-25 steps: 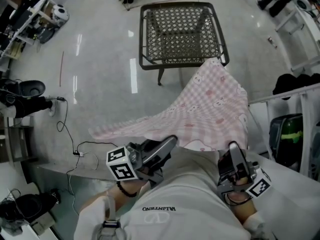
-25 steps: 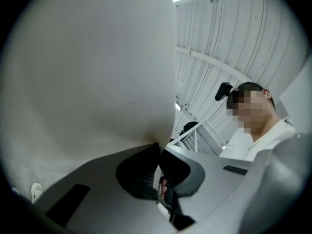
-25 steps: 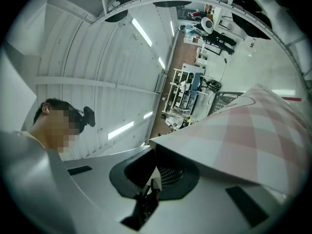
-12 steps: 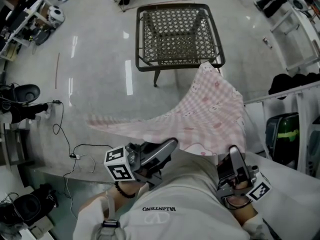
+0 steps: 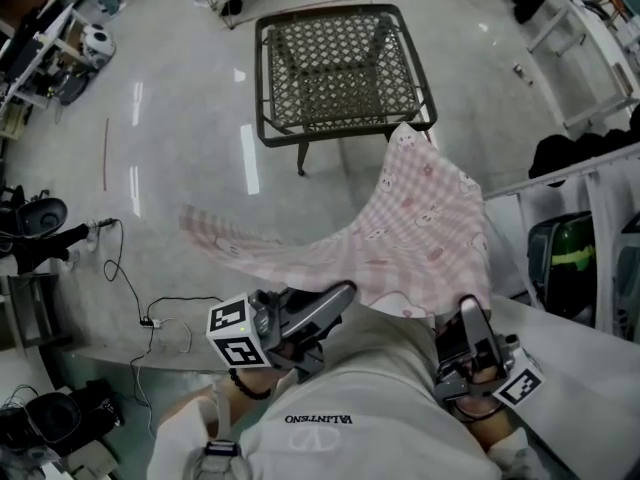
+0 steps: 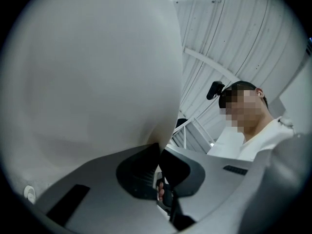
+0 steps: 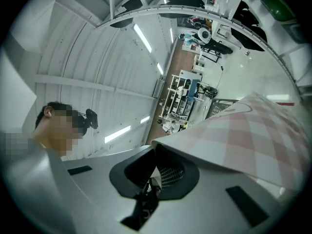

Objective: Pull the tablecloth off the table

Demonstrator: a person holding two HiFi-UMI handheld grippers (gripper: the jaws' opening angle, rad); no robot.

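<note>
- Head view: I see a glossy pale floor (image 5: 180, 148) with a metal mesh table (image 5: 345, 128) standing well ahead of both grippers. Its mesh top is bare.
- Shelving with equipment runs along the far left of the room, and white racks stand to the right of the right gripper. A black cable (image 5: 130, 288) lies on the floor to the left of the left gripper.
- The pink checked tablecloth (image 5: 410, 238) hangs in the air between the grippers and the table, clear of the floor as far as I can judge.
- Its long axis runs from the grippers away towards the table. The far corner points at the table's near right corner, and I cannot tell whether it touches the rim there.
- A second lobe of the cloth trails out to the left, ahead of the left gripper.
- Left gripper (image 5: 338, 294): held close to the body, marker cube (image 5: 238, 333) facing up, jaws aimed forward and to the right.
- In the left gripper view the pads of the left gripper (image 6: 158, 152) are pressed together, with the tablecloth (image 6: 97, 82) pinched in the seam. The cloth billows up and fills the left of that view.
- Right gripper (image 5: 470, 313): also close to the body, jaws aimed forward at the near edge of the cloth.
- In the right gripper view the right gripper (image 7: 155, 152) has its pads closed, clamping the edge of the tablecloth (image 7: 243, 135), which spreads away to the right.
</note>
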